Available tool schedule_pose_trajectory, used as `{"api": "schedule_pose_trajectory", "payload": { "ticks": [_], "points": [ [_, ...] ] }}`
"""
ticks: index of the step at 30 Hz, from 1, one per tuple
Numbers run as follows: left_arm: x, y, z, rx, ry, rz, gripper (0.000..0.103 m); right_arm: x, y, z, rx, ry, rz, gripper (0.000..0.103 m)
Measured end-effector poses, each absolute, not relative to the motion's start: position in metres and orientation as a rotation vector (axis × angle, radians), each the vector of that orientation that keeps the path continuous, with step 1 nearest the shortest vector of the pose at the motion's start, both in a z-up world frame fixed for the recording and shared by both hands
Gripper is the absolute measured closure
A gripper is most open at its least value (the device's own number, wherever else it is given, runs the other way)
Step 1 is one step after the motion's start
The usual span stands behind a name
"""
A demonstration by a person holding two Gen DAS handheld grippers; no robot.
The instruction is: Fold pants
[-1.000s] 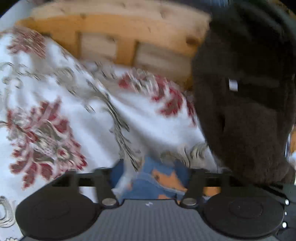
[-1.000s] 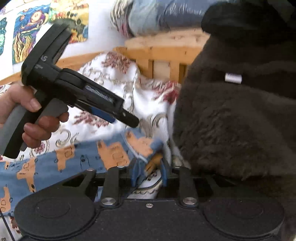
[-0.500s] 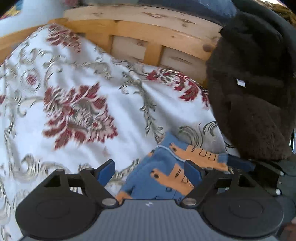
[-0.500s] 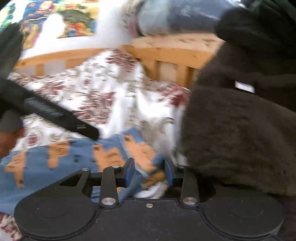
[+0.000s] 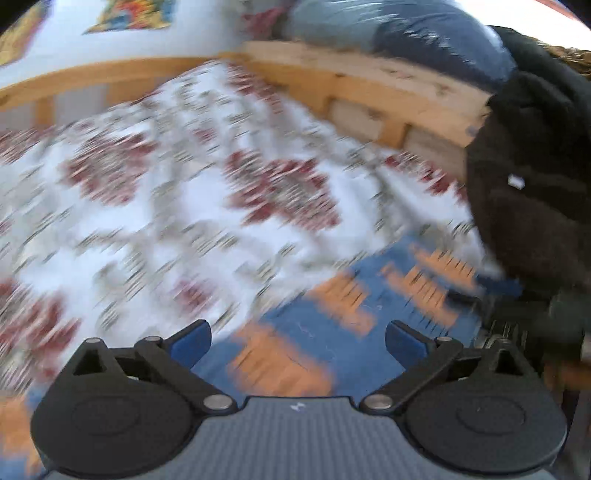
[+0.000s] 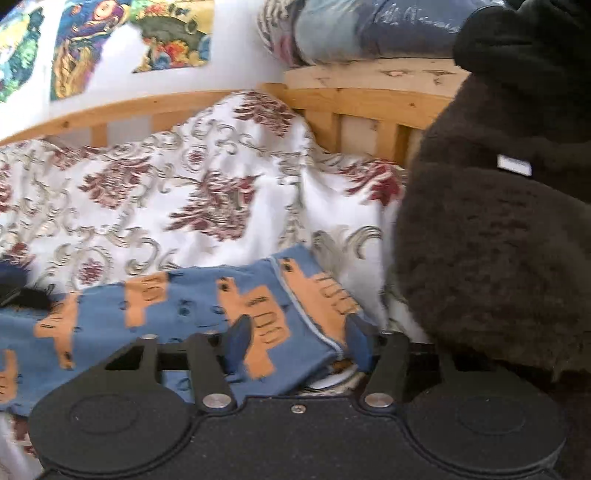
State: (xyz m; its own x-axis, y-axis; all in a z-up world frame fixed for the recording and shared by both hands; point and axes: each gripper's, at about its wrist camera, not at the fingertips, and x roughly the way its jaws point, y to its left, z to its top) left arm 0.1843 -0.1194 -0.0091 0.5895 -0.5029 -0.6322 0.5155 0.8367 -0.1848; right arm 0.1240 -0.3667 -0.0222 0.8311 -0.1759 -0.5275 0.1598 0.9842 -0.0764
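Blue pants point(image 6: 192, 306) with orange animal prints lie flat on the floral bedspread point(image 6: 155, 206). Their right-hand corner point(image 6: 317, 295) rests between the fingers of my right gripper point(image 6: 299, 339), which stands open without pinching the cloth. My left gripper point(image 5: 297, 338) is open wide above the pants point(image 5: 343, 321), with nothing held; that view is smeared by motion. A dark tip of the left gripper point(image 6: 22, 295) shows at the left edge of the right wrist view.
A dark brown fleecy mass point(image 6: 498, 240) sits close on the right, touching the pants' end. A wooden bed rail point(image 6: 369, 99) runs behind the bedspread, with bagged bedding point(image 6: 369, 33) on top. Posters point(image 6: 122, 40) hang on the white wall.
My right gripper, shut on the pants corner a second ago, has opened and let it lie on the bed. My left gripper has opened wider and pulled back, away from the right one.
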Motion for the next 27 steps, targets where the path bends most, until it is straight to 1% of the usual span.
{"api": "schedule_pose_trajectory", "payload": {
  "ticks": [2, 4, 5, 8, 12, 14, 15, 17, 21, 24, 27],
  "points": [
    [0.167, -0.089, -0.017, 0.026, 0.755, -0.526, 0.000, 0.118, -0.360, -0.020, -0.059, 0.540, -0.192, 0.048],
    [0.150, -0.057, -0.022, 0.018, 0.773, -0.458, 0.000, 0.109, -0.352, -0.016, -0.076, 0.498, -0.153, 0.034],
    [0.142, -0.042, -0.024, 0.009, 0.782, -0.425, 0.000, 0.106, -0.346, -0.014, -0.080, 0.478, -0.114, 0.032],
    [0.122, 0.004, -0.028, -0.054, 0.798, -0.336, 0.000, 0.106, -0.322, -0.015, -0.123, 0.490, 0.012, 0.032],
    [0.102, 0.052, -0.042, -0.123, 0.862, -0.245, 0.000, 0.119, -0.304, -0.034, -0.165, 0.635, 0.061, 0.032],
    [0.089, 0.070, -0.049, -0.102, 0.877, -0.222, 0.000, 0.126, -0.311, -0.048, -0.162, 0.737, 0.016, 0.031],
    [0.082, 0.078, -0.052, -0.074, 0.873, -0.226, 0.001, 0.127, -0.317, -0.050, -0.122, 0.748, 0.009, 0.029],
    [0.068, 0.087, -0.053, -0.008, 0.863, -0.251, 0.001, 0.127, -0.325, -0.044, -0.091, 0.746, -0.013, 0.028],
    [0.057, 0.095, -0.039, 0.055, 0.904, -0.280, 0.001, 0.124, -0.314, -0.026, -0.116, 0.724, 0.031, 0.028],
    [0.066, 0.105, -0.020, 0.012, 0.919, -0.296, 0.000, 0.136, -0.287, -0.007, -0.139, 0.704, 0.251, 0.020],
    [0.094, 0.115, 0.001, -0.051, 0.904, -0.328, 0.000, 0.168, -0.251, 0.005, -0.102, 0.748, 0.538, 0.020]
  ]
}}
